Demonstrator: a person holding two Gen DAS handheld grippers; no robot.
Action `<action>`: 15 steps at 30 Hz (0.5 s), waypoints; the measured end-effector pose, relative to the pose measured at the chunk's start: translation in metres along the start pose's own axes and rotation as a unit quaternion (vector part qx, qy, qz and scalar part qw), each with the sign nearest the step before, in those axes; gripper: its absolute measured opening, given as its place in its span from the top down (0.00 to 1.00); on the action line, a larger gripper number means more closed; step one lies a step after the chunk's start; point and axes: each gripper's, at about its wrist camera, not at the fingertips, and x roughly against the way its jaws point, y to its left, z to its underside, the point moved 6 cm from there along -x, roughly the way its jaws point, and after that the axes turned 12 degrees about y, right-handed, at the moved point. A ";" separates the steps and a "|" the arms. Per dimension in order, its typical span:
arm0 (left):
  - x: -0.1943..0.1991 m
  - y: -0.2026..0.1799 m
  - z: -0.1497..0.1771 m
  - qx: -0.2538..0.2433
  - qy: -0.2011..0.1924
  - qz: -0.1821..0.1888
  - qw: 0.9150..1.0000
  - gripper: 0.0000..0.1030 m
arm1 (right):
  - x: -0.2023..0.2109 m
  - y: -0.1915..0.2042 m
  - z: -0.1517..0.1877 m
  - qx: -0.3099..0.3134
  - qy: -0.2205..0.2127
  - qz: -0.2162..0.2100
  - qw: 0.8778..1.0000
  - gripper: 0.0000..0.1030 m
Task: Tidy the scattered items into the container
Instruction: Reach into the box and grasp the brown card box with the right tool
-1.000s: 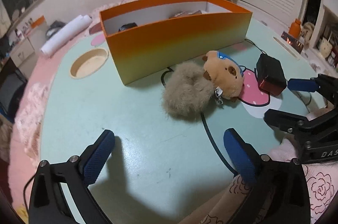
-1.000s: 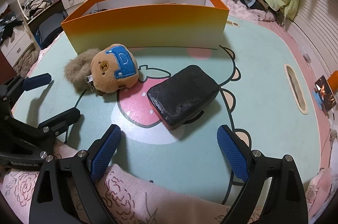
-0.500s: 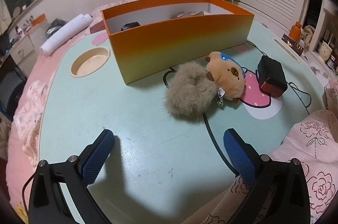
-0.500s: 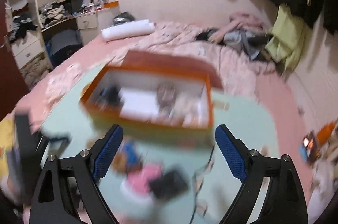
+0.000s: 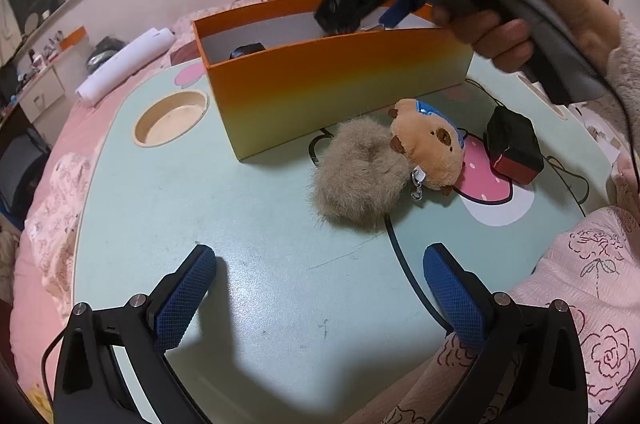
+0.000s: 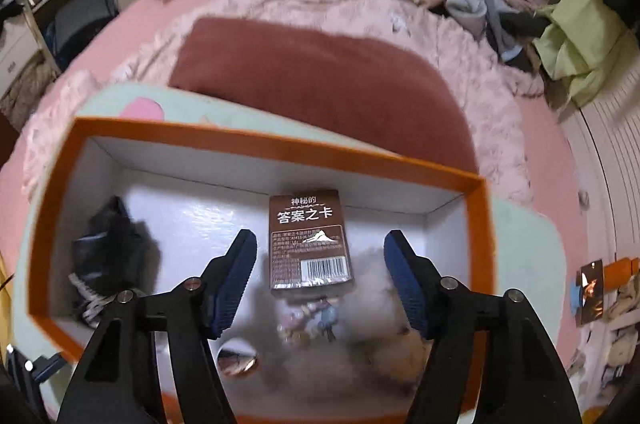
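The right hand-held gripper (image 6: 320, 278) hangs over the orange box (image 6: 256, 143), pointing down into it; its jaws are about half open and closing, nothing pressed between the pads. Seen between its blue pads (image 6: 236, 280), but lying on the box floor below, is a brown card pack (image 6: 310, 240) with a barcode; a black bundle (image 6: 108, 252) sits at the box's left end, and small blurred items lie nearer the camera. In the left wrist view a hand (image 5: 516, 3) holds this gripper's grey handle above the box's far side. The left hand-held gripper (image 5: 320, 288) hovers low over the mint-green table (image 5: 240, 224), jaws wide apart and empty. Ahead of it lie a fluffy beige scrunchie (image 5: 356, 179) touching a capybara plush keychain (image 5: 428, 147), both just in front of the box wall, and a black-and-red pouch (image 5: 514, 147) near them to the right. A round recess (image 5: 172, 117) sits left of the box.
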 end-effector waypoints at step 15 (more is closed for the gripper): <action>0.000 0.001 0.001 0.003 0.000 -0.001 1.000 0.00 | 0.122 -0.056 0.088 -0.091 -0.169 -0.102 0.976 0.59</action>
